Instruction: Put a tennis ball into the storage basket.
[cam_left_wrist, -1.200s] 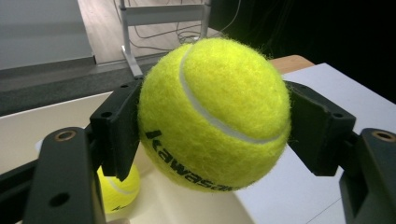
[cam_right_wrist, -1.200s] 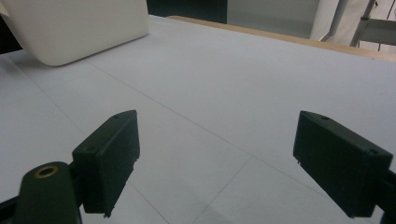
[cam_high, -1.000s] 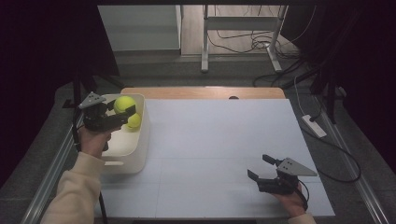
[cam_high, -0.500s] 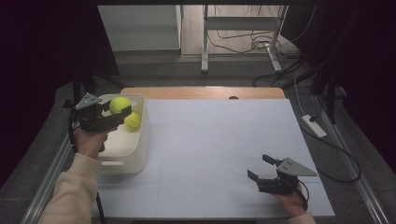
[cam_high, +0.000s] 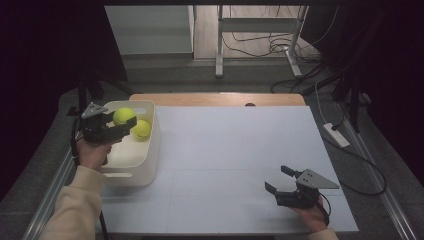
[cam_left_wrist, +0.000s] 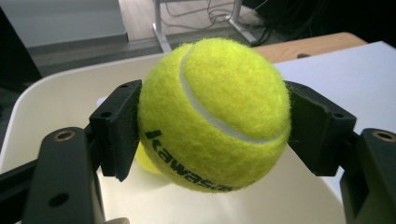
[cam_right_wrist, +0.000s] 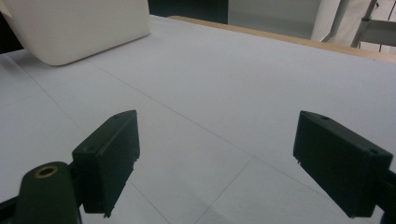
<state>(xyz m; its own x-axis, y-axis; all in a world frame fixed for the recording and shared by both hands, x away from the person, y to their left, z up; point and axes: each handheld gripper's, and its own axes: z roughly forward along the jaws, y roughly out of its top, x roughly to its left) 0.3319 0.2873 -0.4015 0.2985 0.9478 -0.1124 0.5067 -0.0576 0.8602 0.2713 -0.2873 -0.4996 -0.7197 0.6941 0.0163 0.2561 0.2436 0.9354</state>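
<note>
We see the left tongs (cam_high: 122, 126) clamped on a tennis ball (cam_high: 123, 116), held above the white bin (cam_high: 142, 165) at the table's (cam_high: 225, 150) left edge. Compared with half a second ago, the left tongs sit marginally lower over the bin. A second ball (cam_high: 141, 129) lies inside. The right tongs (cam_high: 278, 179) remain wide apart, unmoved, near the front right.

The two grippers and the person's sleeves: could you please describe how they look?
Both the left gripper and the right gripper are black, each with two blocky, flat-faced jaws and a grey three-cornered plate on top. Brass-coloured bushings sit at the jaw bases. A dark cable trails from the left one. The left sleeve is cream-coloured.
</note>
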